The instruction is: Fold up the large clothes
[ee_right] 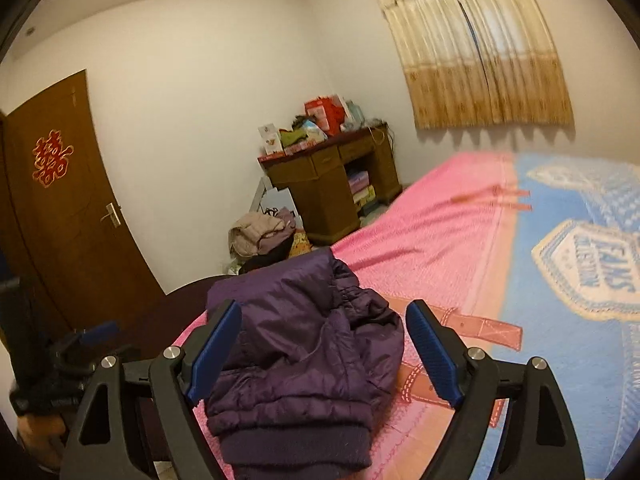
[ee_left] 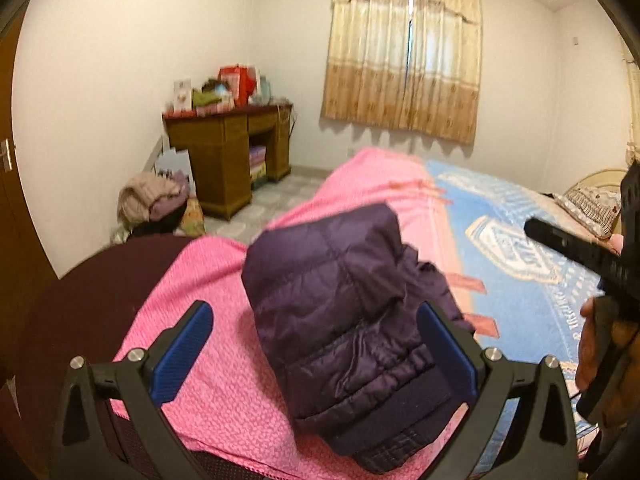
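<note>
**Folded purple jacket lies on the bed, both grippers released**

The left gripper [ee_left: 316,354] stands with its blue pads wide apart and grips nothing. The purple jacket [ee_left: 352,320] lies folded into a thick bundle just ahead of it and below, its ribbed hem nearest the pads, which frame it in the left wrist view without pressing on it. The jacket rests on the pink blanket [ee_left: 224,380], which spreads out under and to the left of this gripper; to its right begins the blue blanket [ee_left: 520,280].

The right gripper [ee_right: 324,354] is likewise released, its pads spread and empty. From its own camera the jacket sits ahead and slightly left, between the pads in the picture but clear of them. In the left wrist view this gripper shows at the far right edge, held in the person's hand [ee_left: 596,348], off to the side of the jacket and not touching it.

Farther ahead of both grippers, past the bed, stand a wooden desk [ee_left: 228,152] piled with boxes, a heap of clothes [ee_left: 154,200] on the floor beside it, and a curtain [ee_left: 404,60]. A brown door [ee_right: 64,208] lies to the left of the right gripper.
</note>
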Demonstrator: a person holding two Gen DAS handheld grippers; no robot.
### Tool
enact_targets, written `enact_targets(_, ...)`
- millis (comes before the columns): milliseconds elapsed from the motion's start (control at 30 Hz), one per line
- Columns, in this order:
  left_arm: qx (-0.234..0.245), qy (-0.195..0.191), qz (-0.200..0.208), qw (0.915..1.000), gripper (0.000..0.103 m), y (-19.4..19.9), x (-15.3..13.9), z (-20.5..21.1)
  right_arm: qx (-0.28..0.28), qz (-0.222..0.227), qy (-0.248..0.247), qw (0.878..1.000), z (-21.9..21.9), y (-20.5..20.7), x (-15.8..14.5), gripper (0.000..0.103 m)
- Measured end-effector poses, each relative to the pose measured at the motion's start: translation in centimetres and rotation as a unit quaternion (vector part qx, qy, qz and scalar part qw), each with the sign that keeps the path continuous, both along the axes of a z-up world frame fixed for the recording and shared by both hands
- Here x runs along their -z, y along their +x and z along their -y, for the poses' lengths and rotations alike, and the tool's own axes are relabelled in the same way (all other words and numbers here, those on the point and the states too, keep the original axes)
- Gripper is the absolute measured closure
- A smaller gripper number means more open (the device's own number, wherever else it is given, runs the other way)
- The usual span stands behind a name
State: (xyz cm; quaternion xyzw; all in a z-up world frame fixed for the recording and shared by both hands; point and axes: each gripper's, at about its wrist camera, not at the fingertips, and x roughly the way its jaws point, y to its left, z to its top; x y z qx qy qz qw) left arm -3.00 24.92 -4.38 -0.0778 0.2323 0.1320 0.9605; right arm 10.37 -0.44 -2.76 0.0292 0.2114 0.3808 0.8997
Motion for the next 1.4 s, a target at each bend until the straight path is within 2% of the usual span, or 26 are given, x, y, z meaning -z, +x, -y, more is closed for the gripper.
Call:
enact_targets(133, -0.001, 0.007, 0.017, 0.9998, 0.000, -0.4, -0.6, 0.4, -0.003, 0.031, -0.023, 0.999, -0.7, -1.9, -0.8, 0.017)
enact_targets(300, -0.002, 0.011, 0.023, 0.9997, 0.000, -0.5, -1.1, 1.0, -0.010, 0.042, -0.024, 0.999, -0.6, -3.2, -1.3, 0.017)
enact_targets(1067, 0.000, 0.020, 0.026, 0.9995, 0.000, -0.7, -1.0, 1.8, -0.021, 0.049, -0.030, 0.998, -1.1, -4.0, -1.3, 0.017)
enact_targets(1300, 0.007, 0.011, 0.015, 0.9998, 0.000, -0.5, -0.9, 1.8, -0.024, 0.050, -0.030, 0.998, -1.2, -3.9, -1.1, 0.017)
enact_targets(1400, 0.005, 0.023, 0.008, 0.9997, 0.000, -0.3, -0.9, 2.1, -0.024, 0.050, -0.030, 0.998, -1.2, -3.9, -1.1, 0.017)
